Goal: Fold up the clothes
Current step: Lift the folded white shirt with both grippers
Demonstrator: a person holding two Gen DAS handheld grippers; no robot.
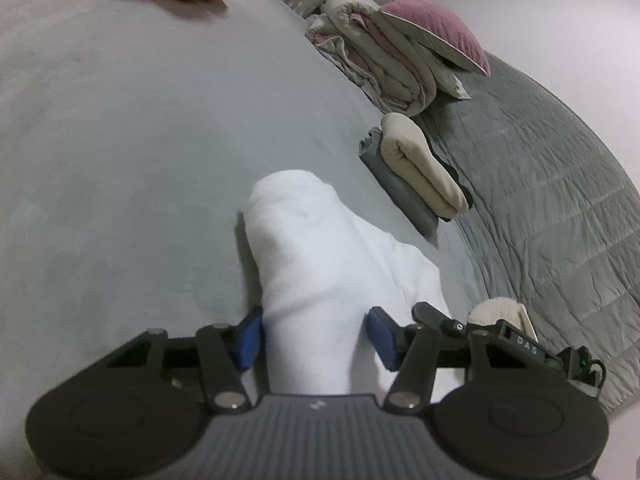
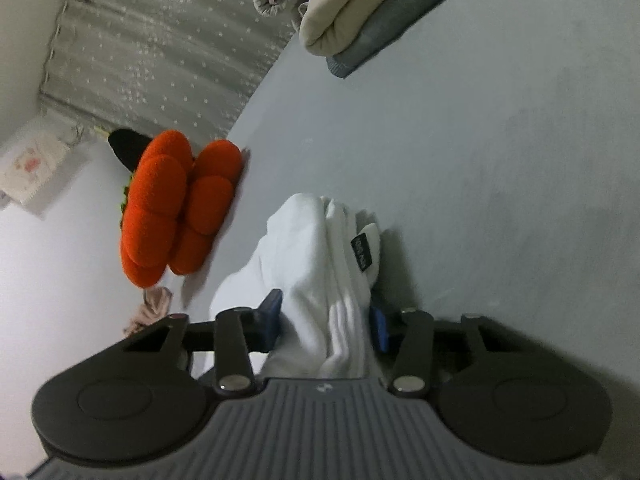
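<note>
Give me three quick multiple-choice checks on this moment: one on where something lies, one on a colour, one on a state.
1. Where does the beige folded garment lie?
A. on top of a grey folded garment
B. on the orange plush
C. between the jaws of the left gripper

2. What colour is the garment between the jaws of both grippers?
A. pink
B. white
C. black

3. How does the left gripper stand?
A. with nothing between its jaws
B. with its blue pads on either side of the white garment
C. closed on the orange plush

Key: 1 A, the beige roll sits on the grey one. 2 B, white cloth fills both gaps; see the right gripper. 3 B, white cloth runs between the pads.
</note>
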